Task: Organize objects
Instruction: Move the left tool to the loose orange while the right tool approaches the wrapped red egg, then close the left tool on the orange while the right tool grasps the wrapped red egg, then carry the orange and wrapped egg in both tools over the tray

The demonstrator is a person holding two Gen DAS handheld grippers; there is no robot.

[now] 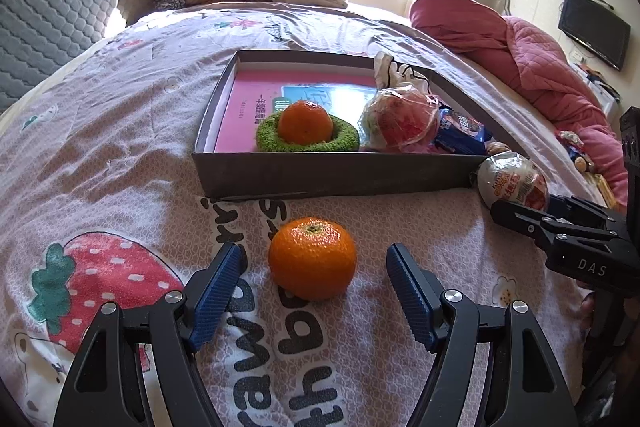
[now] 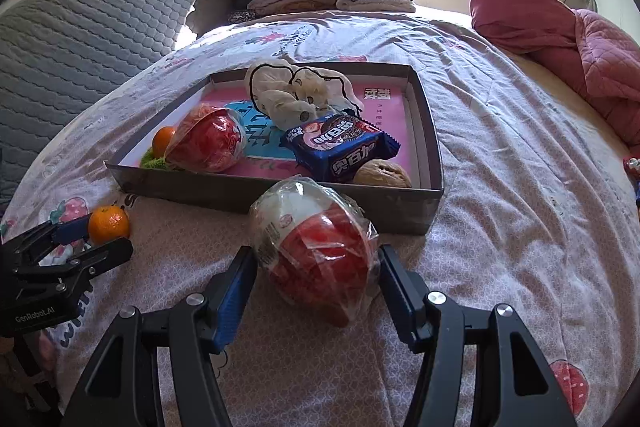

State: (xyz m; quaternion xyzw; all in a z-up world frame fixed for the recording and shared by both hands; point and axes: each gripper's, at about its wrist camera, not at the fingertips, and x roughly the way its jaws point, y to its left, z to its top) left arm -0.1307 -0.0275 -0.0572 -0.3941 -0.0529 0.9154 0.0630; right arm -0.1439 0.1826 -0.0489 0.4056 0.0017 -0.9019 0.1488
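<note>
Both claws angle down, spread: left claw around orange.

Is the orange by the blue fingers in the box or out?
Out. The orange sits on the bedsheet, in front of the box.

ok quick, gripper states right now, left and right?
Left gripper: open, straddling the loose orange on the bedspread, pads not touching it.
Right gripper: open wide around the wrapped red-and-white snack; nothing lifted, pad contact unclear.
</note>
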